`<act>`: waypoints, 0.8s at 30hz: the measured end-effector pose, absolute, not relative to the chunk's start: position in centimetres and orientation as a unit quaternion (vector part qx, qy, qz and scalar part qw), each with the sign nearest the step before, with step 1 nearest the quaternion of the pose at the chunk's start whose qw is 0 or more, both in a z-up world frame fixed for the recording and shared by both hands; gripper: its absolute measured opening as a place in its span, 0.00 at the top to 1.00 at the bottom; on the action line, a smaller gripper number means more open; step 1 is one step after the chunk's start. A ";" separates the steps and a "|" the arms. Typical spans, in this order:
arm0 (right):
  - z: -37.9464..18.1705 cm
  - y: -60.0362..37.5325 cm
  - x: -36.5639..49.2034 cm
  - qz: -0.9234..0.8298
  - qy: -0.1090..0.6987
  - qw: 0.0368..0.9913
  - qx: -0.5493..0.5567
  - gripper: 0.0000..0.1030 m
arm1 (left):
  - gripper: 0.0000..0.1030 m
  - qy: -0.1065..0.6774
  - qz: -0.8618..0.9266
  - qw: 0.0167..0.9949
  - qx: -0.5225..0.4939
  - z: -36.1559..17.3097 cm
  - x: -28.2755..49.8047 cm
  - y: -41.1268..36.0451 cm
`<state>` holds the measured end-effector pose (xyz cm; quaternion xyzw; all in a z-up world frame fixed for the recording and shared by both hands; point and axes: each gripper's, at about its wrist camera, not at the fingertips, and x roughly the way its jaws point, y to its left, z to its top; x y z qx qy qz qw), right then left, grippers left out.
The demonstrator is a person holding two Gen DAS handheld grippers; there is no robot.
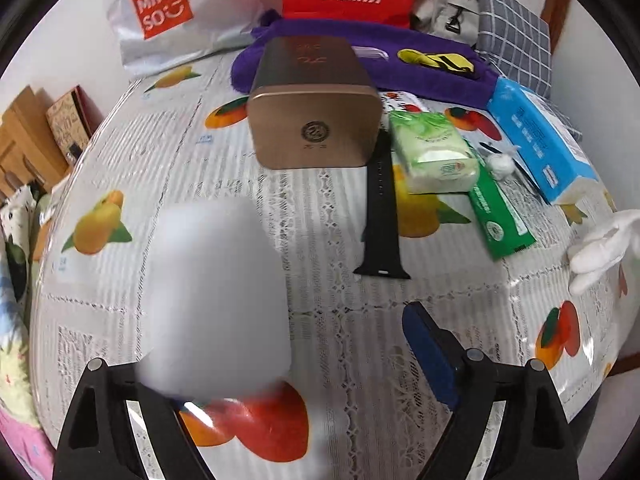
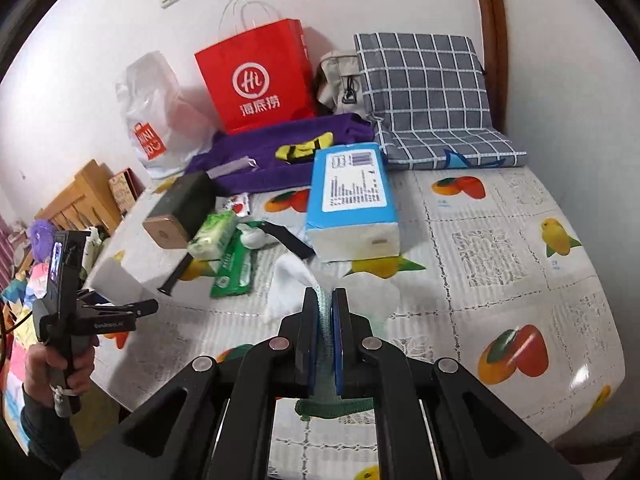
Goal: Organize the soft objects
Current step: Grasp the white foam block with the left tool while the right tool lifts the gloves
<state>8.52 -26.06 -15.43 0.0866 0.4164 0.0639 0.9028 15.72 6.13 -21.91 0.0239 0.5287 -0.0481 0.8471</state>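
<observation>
My left gripper point(image 1: 288, 344) is wide open; a white foam sponge block point(image 1: 216, 300) rests against its left finger, blurred and close to the lens. In the right wrist view the same gripper point(image 2: 120, 300) holds that white block point(image 2: 120, 280) out over the table's left edge. My right gripper point(image 2: 325, 300) is shut on the green cuff of a white glove point(image 2: 292, 280), whose fingers hang over the table. The glove's fingers show at the right in the left wrist view point(image 1: 600, 248).
A gold tin box point(image 1: 312, 120), a black watch strap point(image 1: 382, 216), green tissue packs point(image 1: 436, 152), a blue tissue pack point(image 2: 352, 208), a purple towel point(image 2: 280, 152), a red paper bag point(image 2: 256, 76) and a checked cushion point(image 2: 424, 96) lie on the fruit-print tablecloth point(image 2: 500, 260).
</observation>
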 end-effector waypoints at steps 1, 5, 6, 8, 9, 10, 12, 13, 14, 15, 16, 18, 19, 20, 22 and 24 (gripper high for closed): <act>-15.9 -26.0 8.8 0.067 0.421 0.900 0.091 0.90 | 0.16 0.528 -0.048 0.848 0.018 -21.9 15.7 6.4; -17.6 -25.2 10.0 0.076 0.433 0.893 0.096 0.85 | 0.19 0.514 -0.061 0.856 -0.001 -21.4 15.6 7.0; -18.0 -25.0 10.3 0.080 0.436 0.891 0.095 0.81 | 0.22 0.510 -0.065 0.858 -0.002 -21.3 15.6 7.2; -18.7 -24.5 10.8 0.081 0.439 0.890 0.093 0.55 | 0.32 0.505 -0.070 0.860 -0.004 -21.0 15.6 7.3; -18.9 -24.3 11.0 0.078 0.435 0.892 0.091 0.49 | 0.43 0.503 -0.071 0.861 -0.004 -20.9 15.6 7.4; -18.9 -24.1 11.1 0.074 0.431 0.895 0.087 0.42 | 0.48 0.501 -0.072 0.862 -0.008 -20.7 15.6 7.5; -19.0 -23.9 11.5 0.059 0.425 0.901 0.068 0.37 | 0.56 0.501 -0.078 0.862 -0.016 -20.6 15.8 7.8; -19.1 -23.9 11.7 0.056 0.425 0.902 0.061 0.30 | 0.61 0.499 -0.082 0.863 -0.022 -20.4 15.9 7.9; -19.2 -23.8 12.0 0.052 0.425 0.902 0.052 0.22 | 0.66 0.498 -0.085 0.863 -0.029 -20.3 16.0 8.1; -19.4 -23.8 12.3 0.050 0.425 0.903 0.046 0.20 | 0.66 0.497 -0.087 0.863 -0.032 -20.2 16.1 8.2; -19.6 -23.8 12.6 0.049 0.427 0.902 0.040 0.19 | 0.67 0.495 -0.089 0.864 -0.036 -20.1 16.2 8.2; -20.7 -23.8 13.5 0.038 0.448 0.893 0.027 0.19 | 0.67 0.492 -0.087 0.866 -0.036 -20.0 16.4 8.2; -21.2 -23.8 13.8 0.034 0.458 0.888 0.024 0.19 | 0.67 0.491 -0.087 0.866 -0.036 -19.9 16.4 8.2; -21.7 -23.9 13.9 0.032 0.465 0.884 0.022 0.23 | 0.67 0.491 -0.088 0.866 -0.037 -19.8 16.4 8.2; -22.7 -23.9 14.0 0.030 0.479 0.877 0.014 0.45 | 0.67 0.491 -0.090 0.866 -0.036 -19.6 16.4 8.1; -23.0 -24.0 13.9 0.029 0.483 0.875 0.007 0.66 | 0.67 0.491 -0.090 0.866 -0.034 -19.4 16.3 8.0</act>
